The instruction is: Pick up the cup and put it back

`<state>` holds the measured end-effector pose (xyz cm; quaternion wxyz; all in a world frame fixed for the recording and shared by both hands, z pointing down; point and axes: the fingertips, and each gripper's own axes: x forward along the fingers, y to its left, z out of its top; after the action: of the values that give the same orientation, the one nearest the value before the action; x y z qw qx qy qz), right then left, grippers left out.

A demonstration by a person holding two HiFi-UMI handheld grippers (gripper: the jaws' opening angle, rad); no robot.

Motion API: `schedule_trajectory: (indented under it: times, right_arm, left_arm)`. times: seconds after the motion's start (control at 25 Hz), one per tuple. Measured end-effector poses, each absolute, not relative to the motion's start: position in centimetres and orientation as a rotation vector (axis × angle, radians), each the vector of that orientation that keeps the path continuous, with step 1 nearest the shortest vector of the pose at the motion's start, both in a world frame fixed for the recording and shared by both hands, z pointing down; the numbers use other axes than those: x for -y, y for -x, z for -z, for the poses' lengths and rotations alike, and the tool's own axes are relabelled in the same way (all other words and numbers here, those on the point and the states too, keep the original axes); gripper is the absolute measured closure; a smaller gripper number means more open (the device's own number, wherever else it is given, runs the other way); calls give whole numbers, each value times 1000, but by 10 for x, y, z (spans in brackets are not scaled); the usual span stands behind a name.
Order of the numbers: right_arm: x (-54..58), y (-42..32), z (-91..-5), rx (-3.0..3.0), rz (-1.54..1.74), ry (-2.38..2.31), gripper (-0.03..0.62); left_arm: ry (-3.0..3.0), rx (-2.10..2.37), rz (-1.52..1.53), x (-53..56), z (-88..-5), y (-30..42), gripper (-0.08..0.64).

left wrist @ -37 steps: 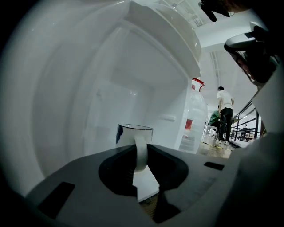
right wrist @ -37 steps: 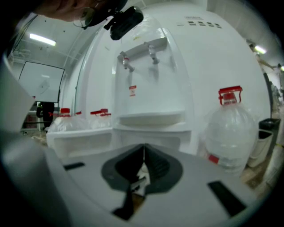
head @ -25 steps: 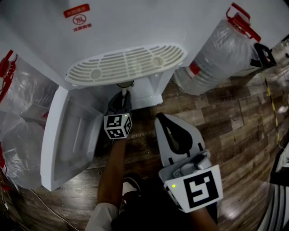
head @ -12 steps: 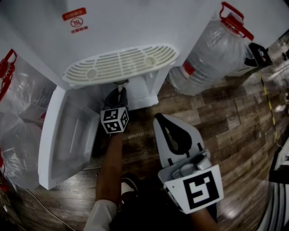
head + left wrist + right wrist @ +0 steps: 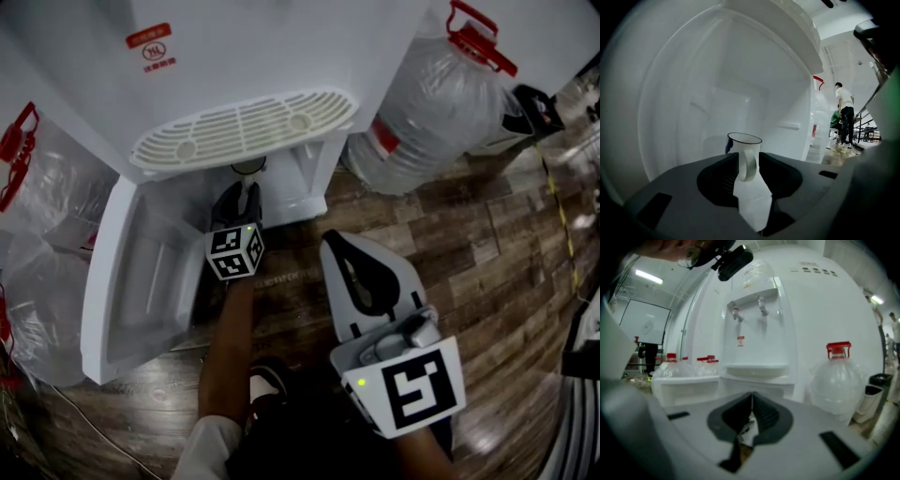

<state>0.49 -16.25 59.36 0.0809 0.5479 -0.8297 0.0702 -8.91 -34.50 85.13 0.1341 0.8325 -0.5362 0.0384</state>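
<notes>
A clear cup (image 5: 742, 144) with a handle stands inside the white water dispenser's lower cabinet; in the head view only its rim (image 5: 248, 167) shows under the drip tray (image 5: 244, 127). My left gripper (image 5: 244, 190) reaches into that cabinet. In the left gripper view its jaws (image 5: 746, 163) are opening, with the cup's handle between them and the pads off it. My right gripper (image 5: 361, 281) hangs shut over the wooden floor, holding nothing; its jaws (image 5: 751, 409) meet in the right gripper view.
The cabinet door (image 5: 141, 272) stands swung open to the left of my left arm. A large water bottle (image 5: 431, 103) with a red cap stands right of the dispenser (image 5: 281, 47), and plastic-wrapped bottles (image 5: 37, 206) stand at the left. A person (image 5: 845, 115) stands far off.
My left gripper has shifted slightly left and back from the cup, which stays in the cabinet. The right gripper has hardly moved.
</notes>
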Motion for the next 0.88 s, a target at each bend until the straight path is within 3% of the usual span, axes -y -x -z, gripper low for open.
schedule_trajectory:
  times: [0.56, 0.88]
  right_arm:
    - [161, -7, -586, 2535, -226, -1641, 569]
    - [160, -14, -587, 2528, -237, -1648, 569]
  left_arm:
    - [-2508, 1546, -78, 303, -797, 80, 439]
    - [-2557, 1527, -17, 271, -750, 76, 512]
